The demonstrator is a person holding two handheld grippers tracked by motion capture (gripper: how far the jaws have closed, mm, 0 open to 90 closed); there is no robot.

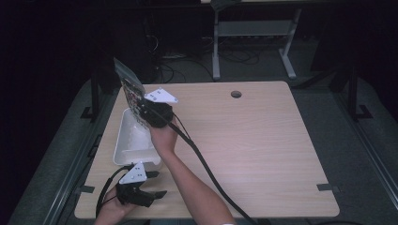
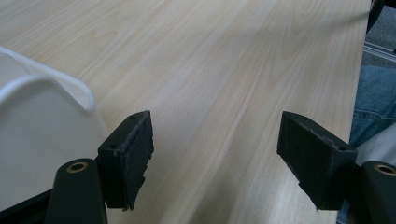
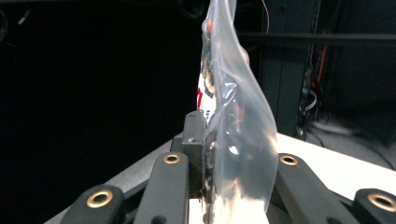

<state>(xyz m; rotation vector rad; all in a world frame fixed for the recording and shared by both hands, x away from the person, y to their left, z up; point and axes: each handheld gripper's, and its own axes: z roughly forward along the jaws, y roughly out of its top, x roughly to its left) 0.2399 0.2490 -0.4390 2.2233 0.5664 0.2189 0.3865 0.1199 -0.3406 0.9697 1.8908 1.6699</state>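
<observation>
The right gripper point(image 1: 149, 114) is clamped on a clear plastic bag point(image 1: 129, 86), which stands up past its jaws, just above the far end of the white tray point(image 1: 123, 140). To do this well, I'd keep the grip firm and lower the bag straight into the tray rather than letting it flop over the rim. What the bag holds is too blurred to name. The tray beneath looks empty. The left gripper point(image 1: 155, 193) rests spread wide, holding nothing, just beside the tray's near end.

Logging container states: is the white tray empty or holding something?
Empty, as far as visible: the white tray shows bare inside; the plastic bag is held above it by the right gripper.
</observation>
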